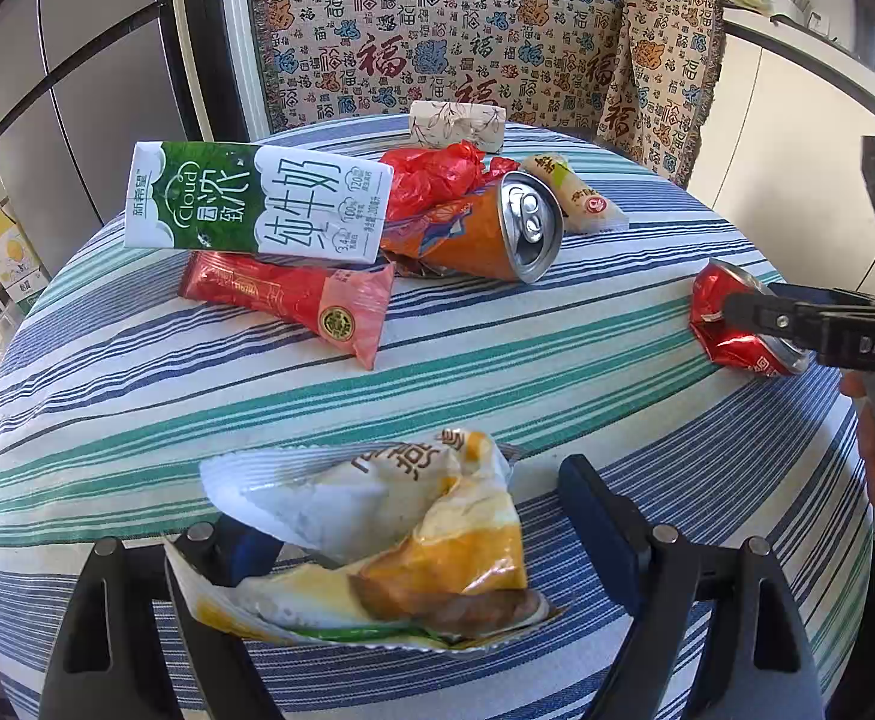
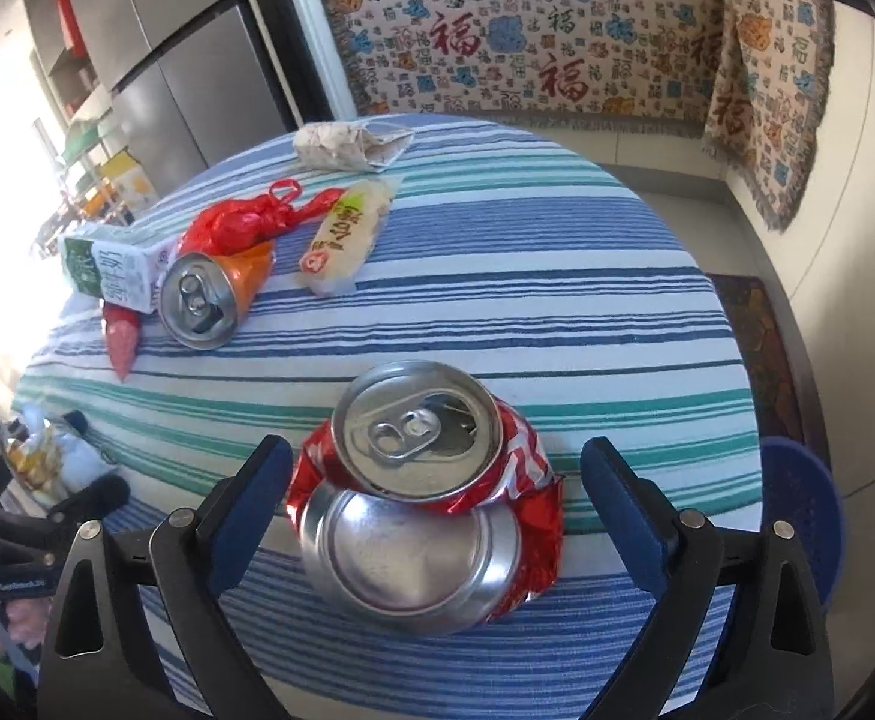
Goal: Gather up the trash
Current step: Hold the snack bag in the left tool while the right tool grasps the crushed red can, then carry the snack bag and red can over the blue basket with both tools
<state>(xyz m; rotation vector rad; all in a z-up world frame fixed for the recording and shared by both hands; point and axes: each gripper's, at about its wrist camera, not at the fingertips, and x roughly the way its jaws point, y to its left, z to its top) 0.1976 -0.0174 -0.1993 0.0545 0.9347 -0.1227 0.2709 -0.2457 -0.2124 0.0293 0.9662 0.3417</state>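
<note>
Both tongs gape wide: left [image 1: 413, 546] around wrapper [image 1: 389, 540], right [image 2: 437, 480] around crushed can [image 2: 425, 504].

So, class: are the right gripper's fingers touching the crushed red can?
Apart. The right wrist view shows striped cloth between each of the fingers and the crushed red can; the right gripper is open.

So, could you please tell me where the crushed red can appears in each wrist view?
Left wrist view: crushed red can at the right edge, partly behind the right gripper.
Right wrist view: bottom centre, between the open fingers.
Shared landmark: the orange can lying on its side.
</note>
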